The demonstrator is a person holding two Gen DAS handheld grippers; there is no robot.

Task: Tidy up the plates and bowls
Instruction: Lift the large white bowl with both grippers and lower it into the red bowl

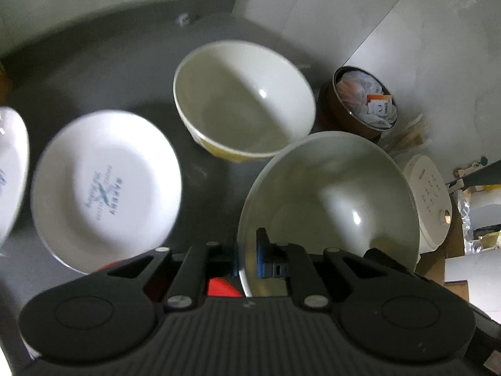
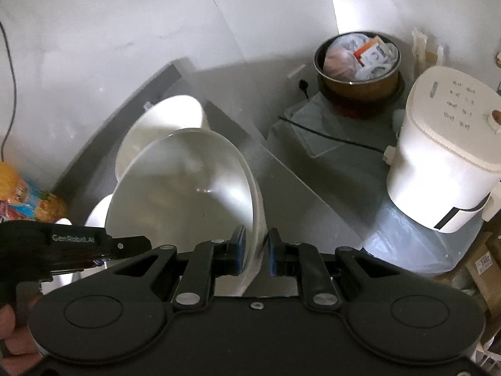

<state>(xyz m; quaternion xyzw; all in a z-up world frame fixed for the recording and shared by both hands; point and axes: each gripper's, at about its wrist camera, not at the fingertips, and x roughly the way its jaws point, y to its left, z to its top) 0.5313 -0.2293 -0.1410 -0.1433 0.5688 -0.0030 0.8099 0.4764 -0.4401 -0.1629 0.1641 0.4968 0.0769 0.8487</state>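
grey, matte tabletop [image 1: 125, 72] under my left gripper, pale tiled floor [image 1: 407, 31] past its edge. down there sits a brown round pot stuffed with plastic bags [image 1: 364, 100], and just beside it a white rice cooker with a button panel [image 2: 444, 156]. an orange-labelled food packet [image 2: 28, 200] lies at the table's left edge in my right view.

on the table: a white plate with blue lettering printed in its centre [image 1: 106, 188] to the left, another white dish [image 1: 11, 169] cut off at the far left, and a cream deep bowl with a yellow outer wall [image 1: 244, 100] standing upright further back.

the pale shallow bowl [image 1: 328, 200] is tilted up on edge, off the table, right in front of both tools. my left gripper [image 1: 247, 253] is clenched on its near rim, one blue pad [image 1: 266, 260] inside the bowl, the other behind the wall. my right gripper [image 2: 255, 250] straddles the same bowl's rim from the other side; its blue pads [image 2: 239, 247] stand close either side of the wall, but i cannot tell whether they press it. the left tool's black body crosses the lower left of my right view.
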